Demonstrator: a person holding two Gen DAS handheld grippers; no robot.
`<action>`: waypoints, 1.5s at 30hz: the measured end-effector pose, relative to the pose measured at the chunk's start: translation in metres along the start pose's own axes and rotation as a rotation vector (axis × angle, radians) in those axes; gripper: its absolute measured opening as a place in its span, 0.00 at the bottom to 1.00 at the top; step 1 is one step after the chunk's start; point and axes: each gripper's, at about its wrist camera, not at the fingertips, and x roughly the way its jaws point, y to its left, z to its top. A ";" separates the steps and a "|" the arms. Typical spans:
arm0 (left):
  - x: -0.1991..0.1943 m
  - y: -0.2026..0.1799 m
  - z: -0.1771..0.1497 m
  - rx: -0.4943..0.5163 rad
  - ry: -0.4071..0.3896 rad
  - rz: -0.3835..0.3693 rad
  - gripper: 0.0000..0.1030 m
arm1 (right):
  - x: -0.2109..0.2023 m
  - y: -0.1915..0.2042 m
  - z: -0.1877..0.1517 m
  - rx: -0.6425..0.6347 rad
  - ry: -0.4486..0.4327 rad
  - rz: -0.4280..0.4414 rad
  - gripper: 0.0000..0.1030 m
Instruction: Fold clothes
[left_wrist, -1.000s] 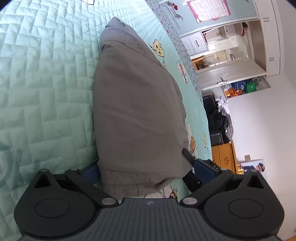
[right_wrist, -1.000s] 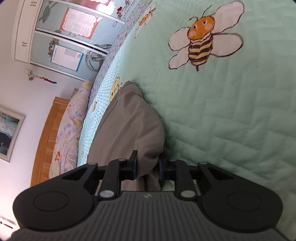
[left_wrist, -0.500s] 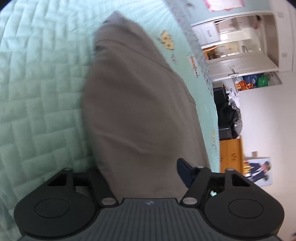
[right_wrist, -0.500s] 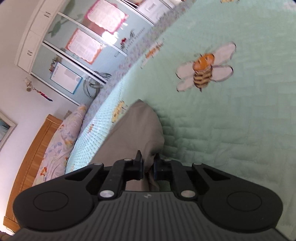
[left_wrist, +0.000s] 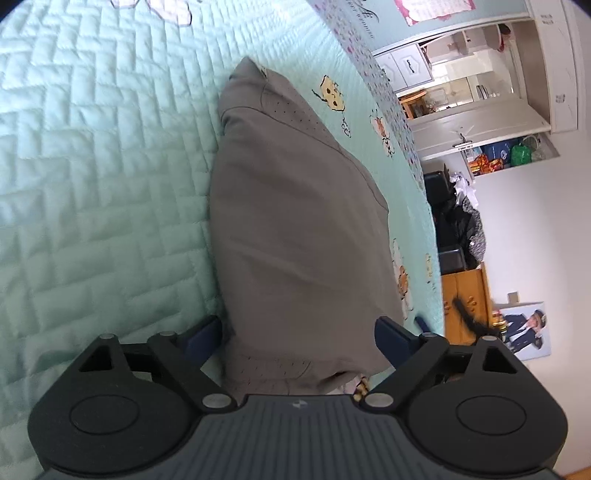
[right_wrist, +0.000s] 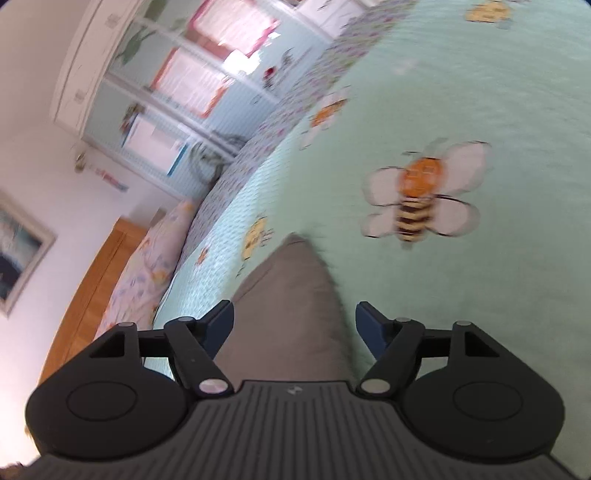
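We start on the left, where our left gripper (left_wrist: 299, 334) looks down along the grey garment (left_wrist: 295, 221), which lies folded into a long narrow bundle on the mint-green quilted bedspread (left_wrist: 92, 166). Its jaws are opening, and the near end of the bundle sits in the gap between the two blue pads (left_wrist: 205, 334) without either pad pressing on it, so we read this grip as let go. The bundle's long axis runs straight away from this gripper, from the perforated hem just under the fingers to the far corner near the printed edge of the bed. Moving to the right, our right gripper (right_wrist: 293, 326) meets the same garment (right_wrist: 291, 302) from the other end: here too the cloth stretches away lengthwise, tapering to a point towards the bee print (right_wrist: 421, 195). These jaws are also opening, with cloth seen between them, and neither pad appears to touch it. So each hand stands at one short end, facing the other along the bundle. We judge that any further fold would have to bring one short end over the other, and the two hands look about equally near, each to its own end.
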 end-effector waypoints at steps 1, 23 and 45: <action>-0.006 -0.003 -0.003 0.026 -0.009 0.020 0.88 | 0.009 0.004 0.003 -0.008 0.013 0.021 0.73; -0.012 -0.061 -0.078 0.582 -0.107 0.270 0.95 | -0.024 0.028 -0.084 -0.262 0.057 -0.131 0.68; -0.016 -0.160 -0.121 0.336 -0.365 0.664 0.99 | -0.047 0.116 -0.099 -0.605 0.008 -0.380 0.84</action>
